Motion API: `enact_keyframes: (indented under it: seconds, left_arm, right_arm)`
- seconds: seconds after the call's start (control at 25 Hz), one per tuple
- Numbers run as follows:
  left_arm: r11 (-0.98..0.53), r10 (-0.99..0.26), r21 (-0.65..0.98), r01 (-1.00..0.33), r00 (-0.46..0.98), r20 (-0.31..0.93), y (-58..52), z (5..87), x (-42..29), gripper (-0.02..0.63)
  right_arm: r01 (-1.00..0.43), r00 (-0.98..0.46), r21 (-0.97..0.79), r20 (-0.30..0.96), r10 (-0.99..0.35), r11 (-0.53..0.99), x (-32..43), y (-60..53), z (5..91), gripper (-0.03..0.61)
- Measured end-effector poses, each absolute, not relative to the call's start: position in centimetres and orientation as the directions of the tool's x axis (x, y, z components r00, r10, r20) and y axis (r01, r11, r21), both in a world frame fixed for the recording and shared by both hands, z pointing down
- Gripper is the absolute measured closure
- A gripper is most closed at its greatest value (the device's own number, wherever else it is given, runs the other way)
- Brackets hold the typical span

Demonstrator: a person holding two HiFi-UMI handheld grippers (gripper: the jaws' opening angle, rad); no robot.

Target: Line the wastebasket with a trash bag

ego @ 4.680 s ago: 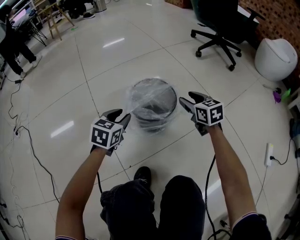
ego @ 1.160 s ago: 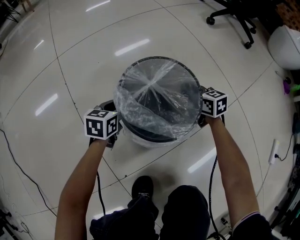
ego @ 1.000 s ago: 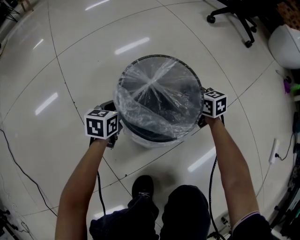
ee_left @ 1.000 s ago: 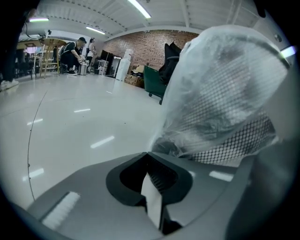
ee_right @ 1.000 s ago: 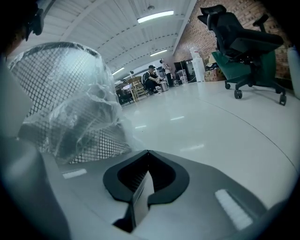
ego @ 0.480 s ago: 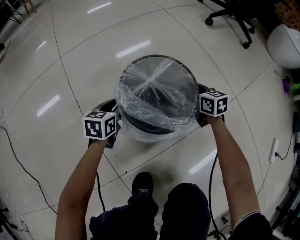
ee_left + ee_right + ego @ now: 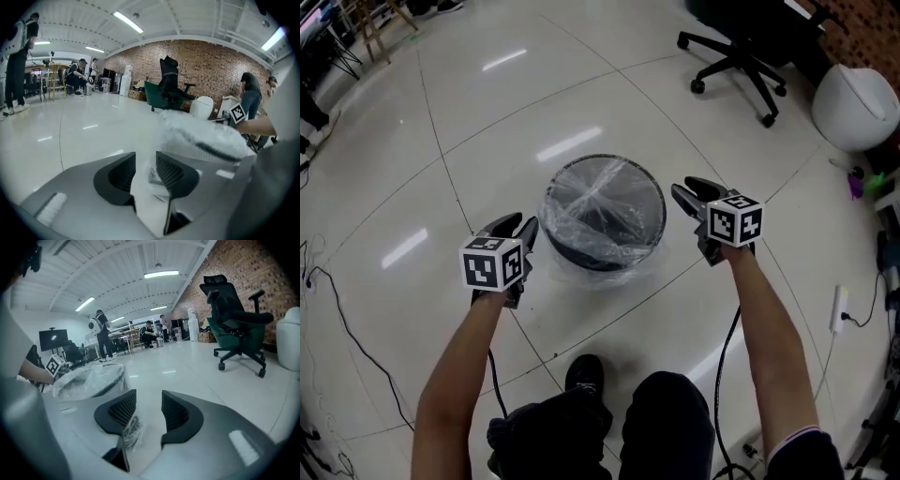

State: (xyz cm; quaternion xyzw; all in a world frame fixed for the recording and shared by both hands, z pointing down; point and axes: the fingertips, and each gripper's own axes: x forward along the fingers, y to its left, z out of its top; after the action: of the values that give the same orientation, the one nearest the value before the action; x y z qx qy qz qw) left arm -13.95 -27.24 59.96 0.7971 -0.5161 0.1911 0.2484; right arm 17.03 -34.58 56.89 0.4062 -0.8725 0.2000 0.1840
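Left claw (image 7: 517, 225) and right claw (image 7: 686, 192): both released, jaws have just been opening; only loose film shows in the gaps. Round black wastebasket (image 7: 586, 259), with the clear crinkled plastic trash bag (image 7: 605, 197) over its rim, sits between them. Judgement: back off straight, avoid snagging film.

1 wastebasket (image 7: 589, 257), 1 trash bag (image 7: 602, 195), 1 office chair (image 7: 737, 52), 2 grippers: left gripper (image 7: 517, 229), right gripper (image 7: 685, 193).

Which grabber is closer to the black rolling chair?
Right. The right gripper hangs just right of the wastebasket, on the side where the office chair stands. The left gripper is on the wastebasket's other side, farther from the chair.
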Motion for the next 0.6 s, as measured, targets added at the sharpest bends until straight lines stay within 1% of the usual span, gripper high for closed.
enact_keyframes:
  seconds: [0.04,0.16,0.24,0.36,0.6]
  left_arm:
    - [-0.345,-0.744,0.186,-0.92,0.389,0.543,-27.6,58.3,-14.0,0.48]
    - [-0.365,-0.781,0.163,-0.917,0.397,0.483,-28.8,53.3,-13.7,0.489]
    - [-0.394,-0.784,0.155,-0.906,0.419,0.458,-29.3,50.7,-12.9,0.501]
    - [-0.43,-0.783,0.127,-0.894,0.439,0.44,-29.7,47.7,-11.5,0.603]
    - [-0.437,-0.787,0.097,-0.894,0.432,0.439,-30.7,44.6,-8.9,0.601]
  right_arm:
    - [-0.778,-0.602,-0.172,0.477,-0.64,0.604,16.8,-34.6,55.4,0.424]
    - [-0.742,-0.628,-0.107,0.456,-0.631,0.662,14.5,-34.5,50.9,0.533]
    - [-0.713,-0.654,-0.094,0.448,-0.61,0.695,12.4,-34.3,48.6,0.575]
    - [-0.677,-0.69,-0.112,0.441,-0.574,0.727,9.4,-34.0,46.4,0.577]
    - [-0.612,-0.721,-0.137,0.503,-0.477,0.779,3.5,-33.2,46.0,0.577]
